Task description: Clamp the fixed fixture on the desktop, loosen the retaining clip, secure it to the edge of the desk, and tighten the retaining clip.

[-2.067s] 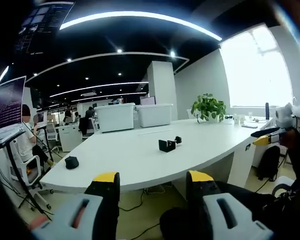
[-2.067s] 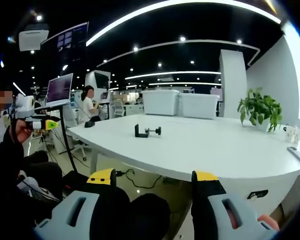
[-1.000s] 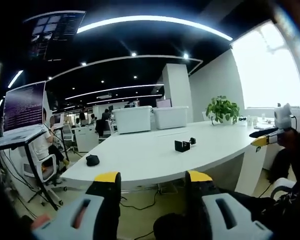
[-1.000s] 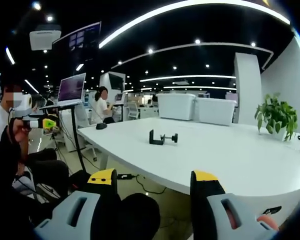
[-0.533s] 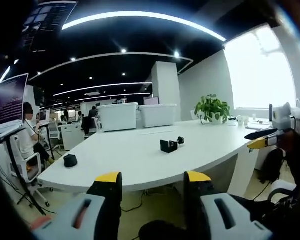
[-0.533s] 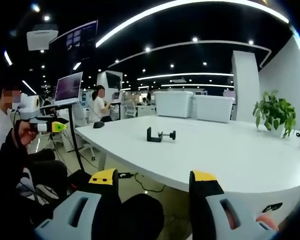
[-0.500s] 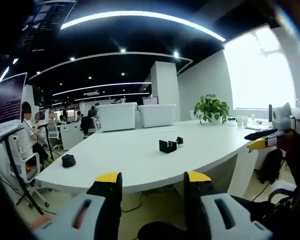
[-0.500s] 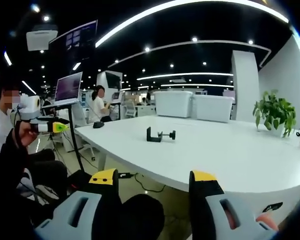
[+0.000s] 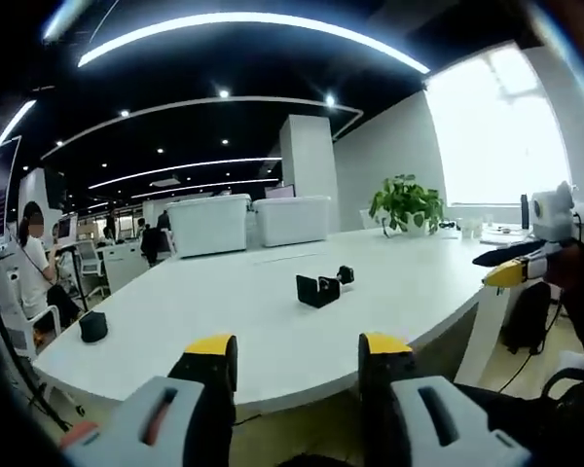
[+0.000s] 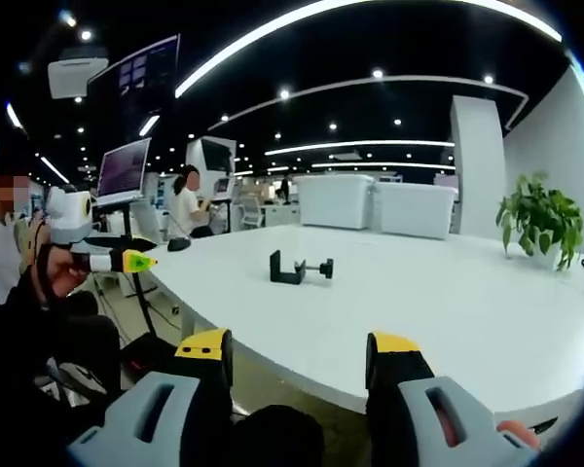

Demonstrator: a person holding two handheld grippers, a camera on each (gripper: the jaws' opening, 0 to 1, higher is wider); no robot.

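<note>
Across wide white curved desktop, small black C-shaped clamp fixture now nearer, still untouched mid-surface; left gripper and right gripper agape, empty, closing in.

The fixture sits on the desk, well back from its near edge; two bins stand behind it, a plant to its right, a mouse far left

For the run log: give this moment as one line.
phase: approach | black C-shaped clamp fixture lying on white desk, untouched | left gripper open, empty | right gripper open, empty | both short of desk edge
</note>
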